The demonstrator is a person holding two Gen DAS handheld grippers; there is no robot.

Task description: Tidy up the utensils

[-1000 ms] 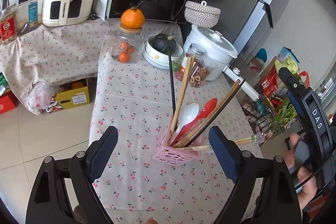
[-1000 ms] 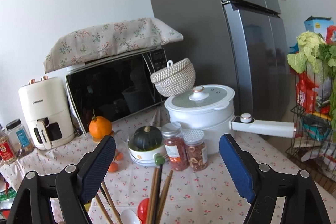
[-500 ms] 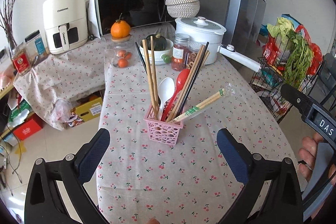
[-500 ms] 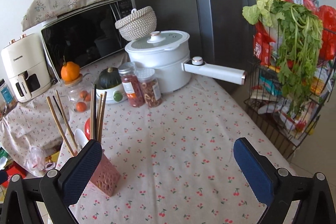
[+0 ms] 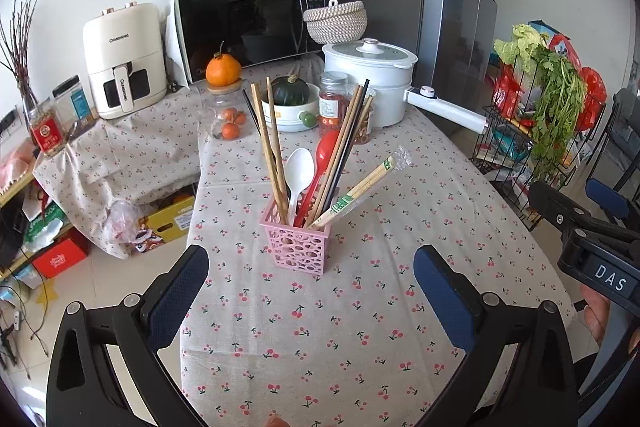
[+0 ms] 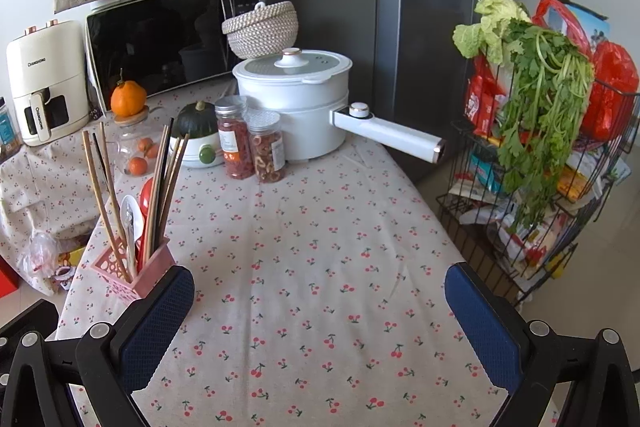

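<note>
A pink perforated holder (image 5: 297, 244) (image 6: 130, 269) stands on the cherry-print tablecloth (image 5: 360, 307). In it stand wooden chopsticks (image 5: 270, 147), dark chopsticks (image 5: 346, 147), a white spoon (image 5: 299, 169), a red spoon (image 5: 325, 157) and a wrapped pair of chopsticks (image 5: 368, 183). My left gripper (image 5: 310, 291) is open, a short way in front of the holder, with nothing between its fingers. My right gripper (image 6: 320, 311) is open over bare cloth, the holder just beyond its left finger (image 6: 158, 315). In the left wrist view it shows at the right edge (image 5: 588, 227).
At the table's far end stand a white pot (image 5: 370, 79) with a long handle, two spice jars (image 6: 252, 147), a bowl with a green squash (image 5: 290, 101) and a jar topped by an orange (image 5: 223, 71). A wire rack with greens (image 6: 540, 147) stands right of the table.
Both grippers have drawn back from the holder and their jaws stand a little wider. The holder now looks smaller and farther away, and the left view has levelled out.
</note>
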